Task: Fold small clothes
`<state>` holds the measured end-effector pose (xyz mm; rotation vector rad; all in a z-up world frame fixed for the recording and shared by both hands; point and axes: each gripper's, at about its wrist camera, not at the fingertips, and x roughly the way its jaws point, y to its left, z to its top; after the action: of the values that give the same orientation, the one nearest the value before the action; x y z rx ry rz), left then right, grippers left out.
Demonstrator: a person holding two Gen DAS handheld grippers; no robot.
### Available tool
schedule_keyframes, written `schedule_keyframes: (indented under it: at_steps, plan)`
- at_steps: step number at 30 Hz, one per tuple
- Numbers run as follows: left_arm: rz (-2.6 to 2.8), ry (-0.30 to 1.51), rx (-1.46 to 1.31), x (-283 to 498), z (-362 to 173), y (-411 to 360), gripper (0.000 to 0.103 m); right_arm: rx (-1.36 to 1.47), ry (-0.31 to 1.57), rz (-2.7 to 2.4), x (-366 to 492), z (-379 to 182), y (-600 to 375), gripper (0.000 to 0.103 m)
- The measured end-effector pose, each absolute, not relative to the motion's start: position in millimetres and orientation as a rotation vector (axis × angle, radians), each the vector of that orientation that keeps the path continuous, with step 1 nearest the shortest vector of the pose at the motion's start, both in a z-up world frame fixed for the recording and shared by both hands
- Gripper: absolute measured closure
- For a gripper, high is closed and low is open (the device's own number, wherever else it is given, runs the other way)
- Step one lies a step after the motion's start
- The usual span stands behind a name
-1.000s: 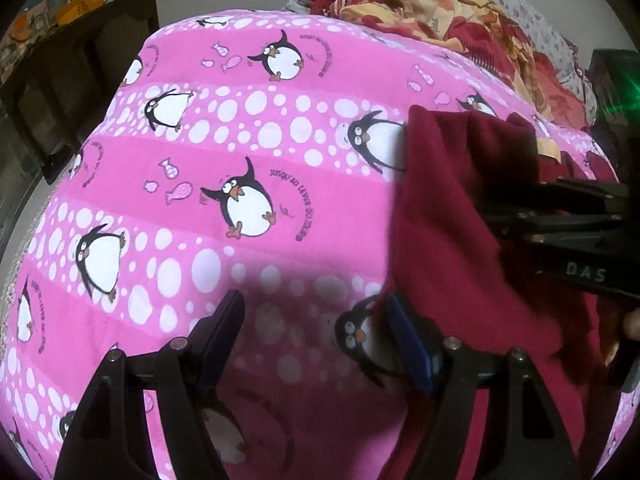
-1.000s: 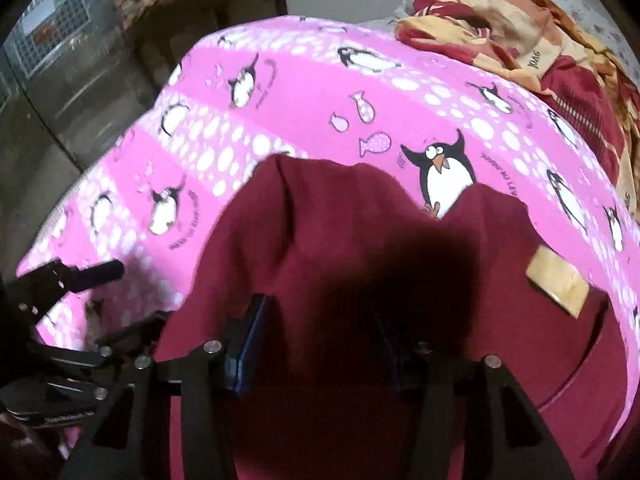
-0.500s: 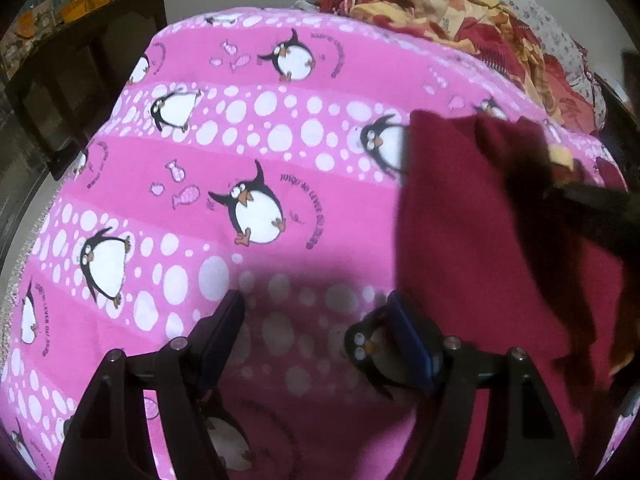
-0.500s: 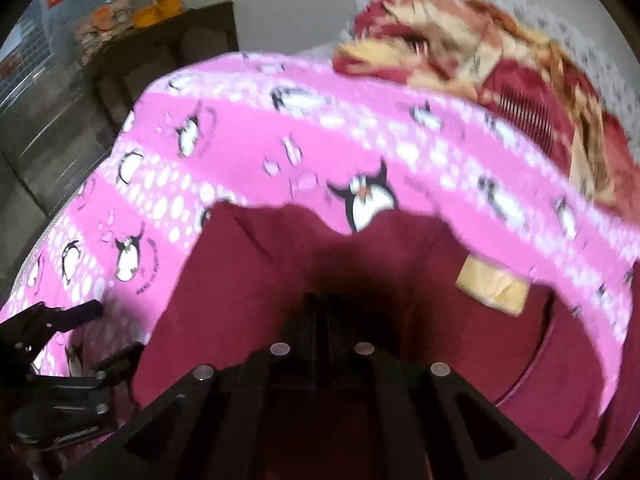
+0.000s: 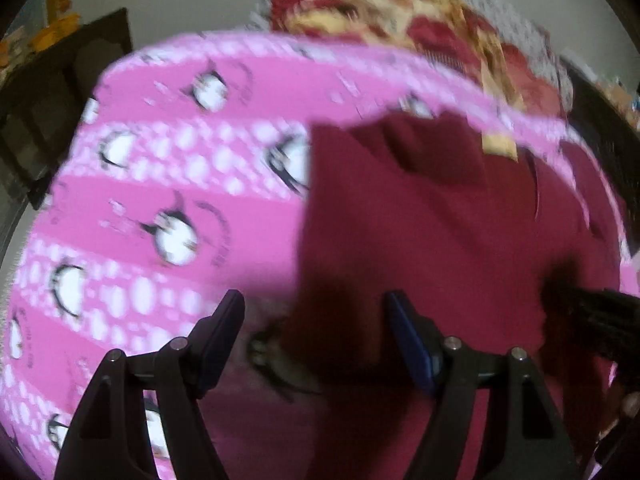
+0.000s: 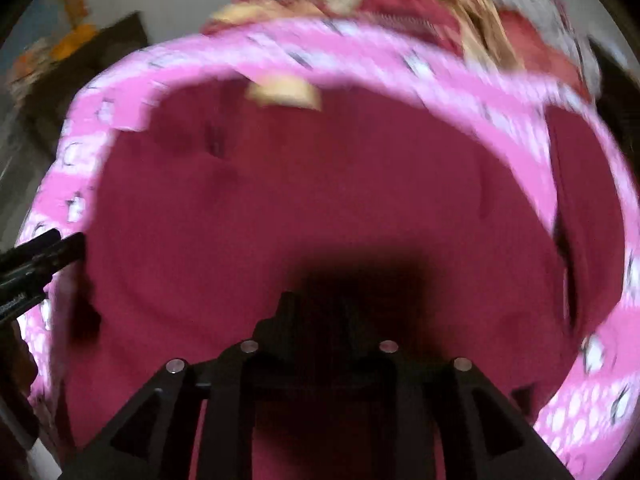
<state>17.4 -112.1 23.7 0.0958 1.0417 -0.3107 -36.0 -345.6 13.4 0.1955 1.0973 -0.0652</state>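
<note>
The maroon garment [image 5: 432,240] lay spread on the bed's pink penguin-print blanket [image 5: 168,184], toward that blanket's right side in the left wrist view. One upper corner appeared turned over on itself; otherwise the cloth looked largely flat, so folding was judged at an early stage, with most folds yet to be made.

The left gripper [image 5: 316,320] hovered over the garment's left edge, its jaws standing wide apart with nothing clamped between them. The right gripper [image 6: 316,312] sat low over the middle of the garment [image 6: 320,200]. Its jaws were nearly together and opening; their tips were lost in shadow, and whether cloth was caught between them could not be told.

A tan patch [image 6: 284,92] was seen at the garment's far edge; motion blur left any lettering on it unreadable. A heap of red-and-yellow bedding [image 5: 420,28] lay beyond the blanket.
</note>
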Motion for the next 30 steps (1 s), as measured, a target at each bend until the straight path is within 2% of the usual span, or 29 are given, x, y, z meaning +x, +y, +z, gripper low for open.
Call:
schedule_keyframes:
  at_steps: [3,5,6,7,13,18,20,21,22,23,24,25,26,30]
  plan:
    - [-0.31,1.073,0.122,16.1,15.7,-121.5,0.03,0.202,1.058,-0.036,-41.5,43.8,-363.6,0.077]
    - [-0.308,1.061,0.122,16.0,22.1,-121.0,0.03,0.199,0.991,-0.11,-41.8,66.0,-389.8,0.059]
    - [-0.307,1.058,0.117,16.5,25.0,-120.1,0.03,0.201,0.967,-0.163,-39.6,73.4,-403.2,0.037]
    - [-0.302,1.052,0.11,17.4,28.8,-118.4,0.03,0.205,0.932,-0.251,-36.3,81.4,-427.4,0.024]
    - [-0.284,1.036,0.074,19.9,40.9,-110.7,0.03,0.313,0.904,-0.507,-1.2,70.7,-528.8,0.024]
    - [-0.291,1.049,0.1,20.0,38.2,-115.2,0.03,0.308,0.933,-0.561,28.5,48.8,-556.3,0.025]
    - [-0.29,1.048,0.109,21.3,37.6,-118.9,0.03,0.267,0.975,-0.617,39.8,35.6,-564.2,0.031]
    - [-0.29,1.049,0.111,21.4,37.4,-119.1,0.03,0.273,0.986,-0.644,40.4,30.7,-569.7,0.047]
    - [-0.289,1.051,0.109,21.4,36.9,-118.5,0.03,0.298,0.985,-0.659,39.0,26.9,-576.5,0.057]
    - [-0.288,1.053,0.107,21.5,36.3,-117.9,0.03,0.322,0.971,-0.646,34.3,26.5,-580.2,0.059]
    - [-0.287,1.056,0.105,21.6,35.6,-117.7,0.03,0.316,0.965,-0.633,32.1,27.8,-581.0,0.068]
    - [-0.286,1.059,0.106,21.5,35.0,-117.4,0.03,0.308,0.964,-0.622,29.8,29.7,-580.7,0.088]
    - [-0.284,1.059,0.107,22.0,34.7,-117.9,0.03,0.318,0.955,-0.601,25.6,33.3,-581.3,0.094]
    - [-0.285,1.046,0.095,18.3,38.9,-116.4,0.03,0.433,0.831,-0.511,-9.9,60.1,-587.1,0.095]
